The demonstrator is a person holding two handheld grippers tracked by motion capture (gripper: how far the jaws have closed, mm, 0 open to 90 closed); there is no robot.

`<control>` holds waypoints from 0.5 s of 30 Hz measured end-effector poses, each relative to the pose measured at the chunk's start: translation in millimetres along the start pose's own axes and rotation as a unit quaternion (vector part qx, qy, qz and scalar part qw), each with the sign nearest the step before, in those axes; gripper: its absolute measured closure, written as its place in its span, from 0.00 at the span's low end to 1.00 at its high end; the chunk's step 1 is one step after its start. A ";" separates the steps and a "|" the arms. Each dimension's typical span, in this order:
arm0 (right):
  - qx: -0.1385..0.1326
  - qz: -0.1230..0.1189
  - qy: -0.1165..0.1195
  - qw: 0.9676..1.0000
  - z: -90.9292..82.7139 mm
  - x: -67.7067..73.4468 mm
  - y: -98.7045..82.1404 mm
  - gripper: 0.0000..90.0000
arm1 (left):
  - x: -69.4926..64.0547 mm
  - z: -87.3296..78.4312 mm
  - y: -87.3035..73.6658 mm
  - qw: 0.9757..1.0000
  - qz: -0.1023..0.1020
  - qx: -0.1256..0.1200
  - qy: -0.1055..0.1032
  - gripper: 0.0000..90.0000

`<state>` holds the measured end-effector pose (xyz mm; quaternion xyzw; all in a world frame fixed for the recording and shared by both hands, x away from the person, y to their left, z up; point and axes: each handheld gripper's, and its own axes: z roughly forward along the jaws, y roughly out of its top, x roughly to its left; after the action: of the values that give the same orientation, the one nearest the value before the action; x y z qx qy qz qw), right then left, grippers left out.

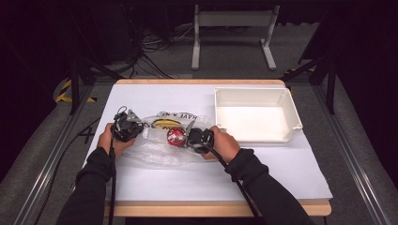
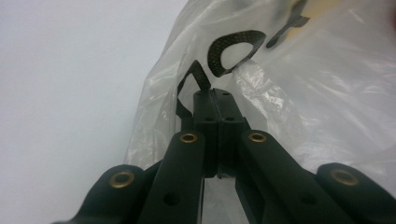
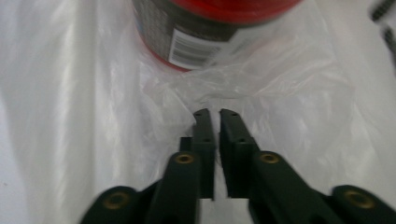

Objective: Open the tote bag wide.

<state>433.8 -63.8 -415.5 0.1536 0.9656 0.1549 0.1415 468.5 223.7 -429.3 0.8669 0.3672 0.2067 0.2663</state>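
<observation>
Bag: a thin, crinkled, see-through plastic bag (image 1: 162, 140) with black printed lettering and a yellow patch lies flat on the white table (image 1: 281, 164), at its left half, between the 2 hands.
Can: a round can (image 1: 176, 137) with a red top lies inside the bag; the right gripper view shows its dark label with a barcode (image 3: 187, 37) under the glossy film.
Left gripper: the left gripper (image 2: 215, 95) has its 2 black jaws pressed together on a fold of the film at the bag's left edge, just below a black printed letter.
Right gripper: the right gripper (image 3: 214, 114) has its jaws drawn close with only a narrow slit between them, bunched film pinched there, just short of the can.
Tray: a white, smooth, rectangular plastic tray (image 1: 291, 112) with raised walls sits at the table's right, well apart from the bag.
</observation>
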 end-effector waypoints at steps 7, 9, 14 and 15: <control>0.004 -0.001 -0.004 1.000 -14.7 -3.9 -14.0 1.00 | 18.1 -9.1 -15.5 0.999 -0.032 -0.001 0.010 1.00; 0.006 0.001 -0.005 1.000 -16.1 -6.3 -18.3 1.00 | 22.5 -11.1 -19.8 0.999 -0.036 0.005 0.019 1.00; 0.015 0.015 -0.017 1.000 -17.4 -8.7 -29.1 1.00 | 36.3 -14.1 -32.8 0.997 -0.061 0.018 0.030 1.00; 0.017 0.015 -0.017 1.000 -16.7 -8.3 -30.5 1.00 | 37.8 -15.1 -34.5 0.997 -0.065 0.015 0.031 1.00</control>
<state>428.4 -98.5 -408.9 0.1735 0.9630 0.1383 0.1532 466.4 276.9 -432.7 0.8382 0.4344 0.2098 0.2545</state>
